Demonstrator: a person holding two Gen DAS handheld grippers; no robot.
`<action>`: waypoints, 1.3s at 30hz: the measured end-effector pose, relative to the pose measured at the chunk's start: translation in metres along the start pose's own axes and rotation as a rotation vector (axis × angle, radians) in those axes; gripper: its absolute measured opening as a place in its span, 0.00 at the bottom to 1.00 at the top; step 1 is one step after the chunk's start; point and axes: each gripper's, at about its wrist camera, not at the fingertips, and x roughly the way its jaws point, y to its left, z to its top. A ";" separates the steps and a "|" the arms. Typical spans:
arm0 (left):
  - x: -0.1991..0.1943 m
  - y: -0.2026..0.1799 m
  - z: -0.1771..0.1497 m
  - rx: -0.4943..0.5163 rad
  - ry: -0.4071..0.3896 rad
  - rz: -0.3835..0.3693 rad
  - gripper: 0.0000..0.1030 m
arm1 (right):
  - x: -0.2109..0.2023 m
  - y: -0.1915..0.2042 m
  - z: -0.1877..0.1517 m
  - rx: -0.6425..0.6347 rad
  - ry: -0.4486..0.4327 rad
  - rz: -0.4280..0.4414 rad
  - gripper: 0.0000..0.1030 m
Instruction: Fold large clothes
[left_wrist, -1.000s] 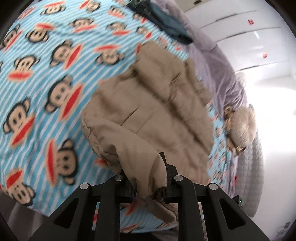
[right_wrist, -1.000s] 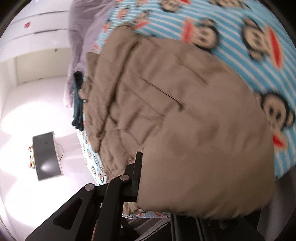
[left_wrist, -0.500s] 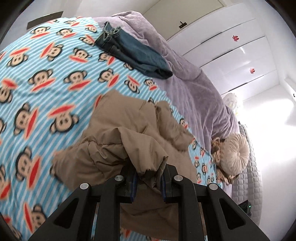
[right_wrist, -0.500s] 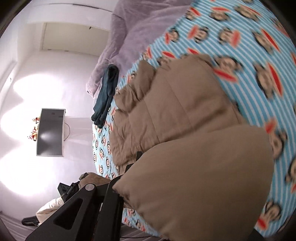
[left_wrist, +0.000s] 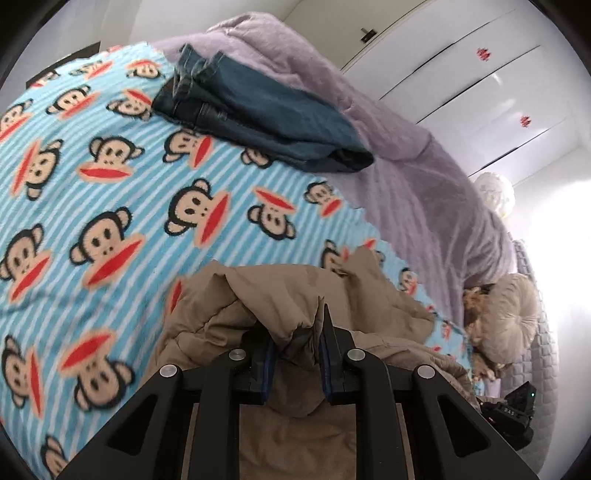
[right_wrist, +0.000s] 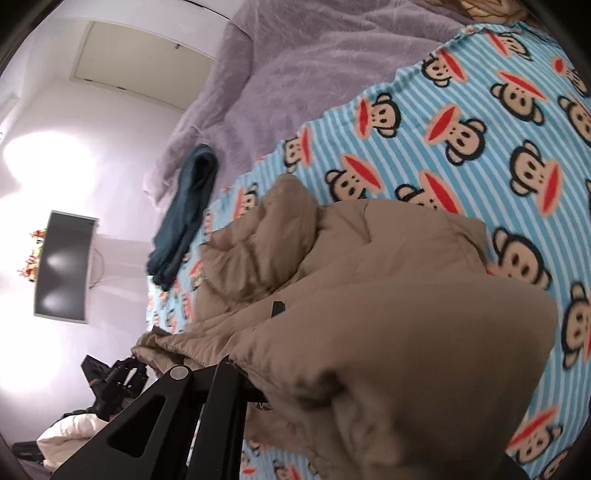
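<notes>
Both of your hand-held grippers are at the tan puffer jacket on the bed.

Your left hand-held gripper (left_wrist: 295, 354) is clamped on a bunched fold of the tan puffer jacket (left_wrist: 295, 295) – fabric pinched between both fingers. Your right hand-held gripper (right_wrist: 273, 310) is buried under the jacket (only one fingertip shows), so its closure can't be told. The jacket lies crumpled on the monkey-print blanket (left_wrist: 110, 192), well apart from the folded jeans (left_wrist: 258, 122) beside the lilac blanket (right_wrist: 314, 66).
</notes>
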 end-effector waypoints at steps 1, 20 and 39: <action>0.008 0.002 0.002 0.000 0.007 0.009 0.20 | 0.007 -0.003 0.004 0.005 0.006 -0.007 0.07; 0.002 -0.035 0.007 0.296 -0.118 0.287 0.81 | 0.058 -0.018 0.034 0.047 0.031 -0.045 0.65; 0.108 -0.034 0.000 0.510 0.034 0.415 0.64 | 0.050 -0.052 0.035 -0.102 -0.026 -0.305 0.12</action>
